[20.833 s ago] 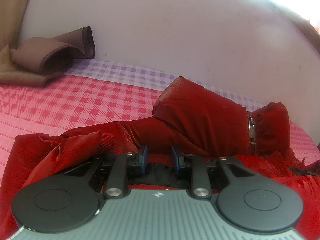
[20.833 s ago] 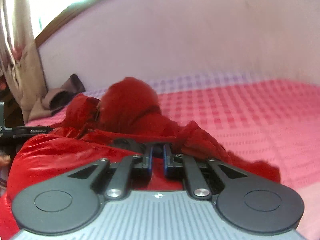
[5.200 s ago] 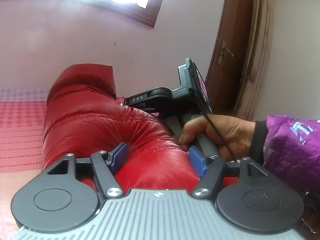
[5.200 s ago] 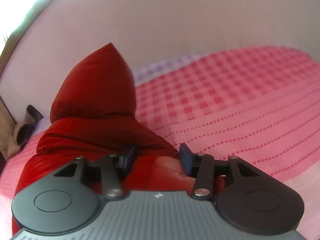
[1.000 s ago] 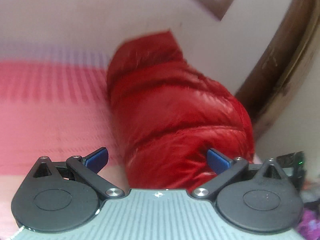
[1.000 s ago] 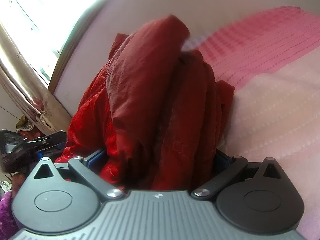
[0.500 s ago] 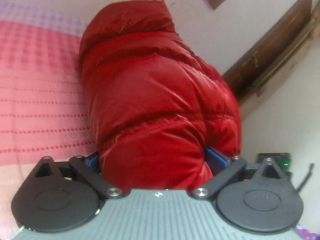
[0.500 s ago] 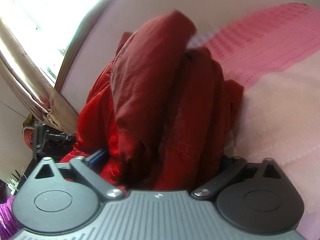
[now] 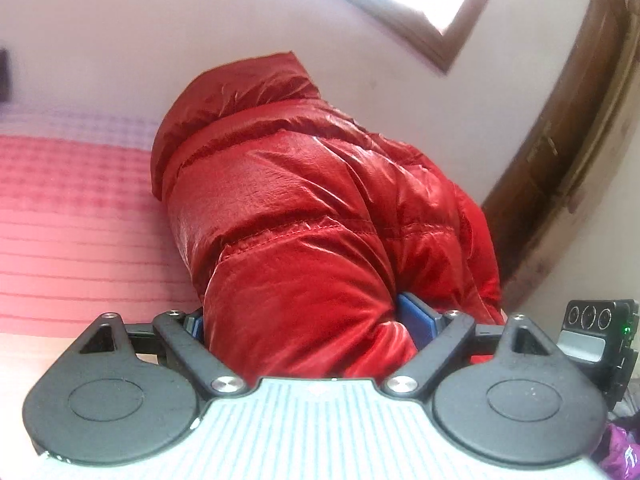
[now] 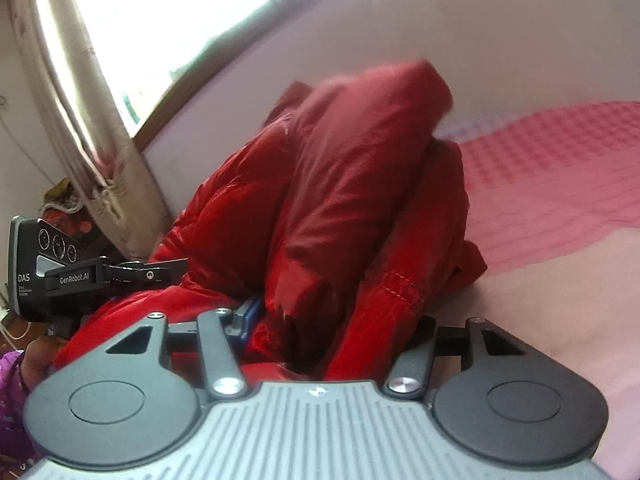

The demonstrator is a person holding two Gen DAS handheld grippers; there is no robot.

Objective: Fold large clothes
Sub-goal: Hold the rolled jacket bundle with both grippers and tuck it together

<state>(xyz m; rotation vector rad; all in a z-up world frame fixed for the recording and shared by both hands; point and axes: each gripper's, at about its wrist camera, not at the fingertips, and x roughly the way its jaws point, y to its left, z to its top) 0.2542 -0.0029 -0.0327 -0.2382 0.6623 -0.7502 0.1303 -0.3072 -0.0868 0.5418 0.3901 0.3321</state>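
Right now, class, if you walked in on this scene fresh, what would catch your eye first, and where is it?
The shiny red puffer jacket, bundled thick on the pink checked bedspread, fills the middle of both views. The left gripper and the right gripper have just been closing, each squeezing a near end of it. A bright window glares at upper left in the right view.

The right gripper (image 10: 320, 320) has just been closing its jaws on the near end of a puffy, shiny red quilted jacket (image 10: 352, 184), folded into a thick bundle on a pink checked bedspread (image 10: 560, 184). The bundle's left side is pinched by the left gripper (image 10: 168, 274), a black tool with a boxy grey camera block. A purple sleeve (image 10: 10, 392) shows at the lower left. A cream curtain (image 10: 80, 92) hangs beside a bright window (image 10: 160, 8).
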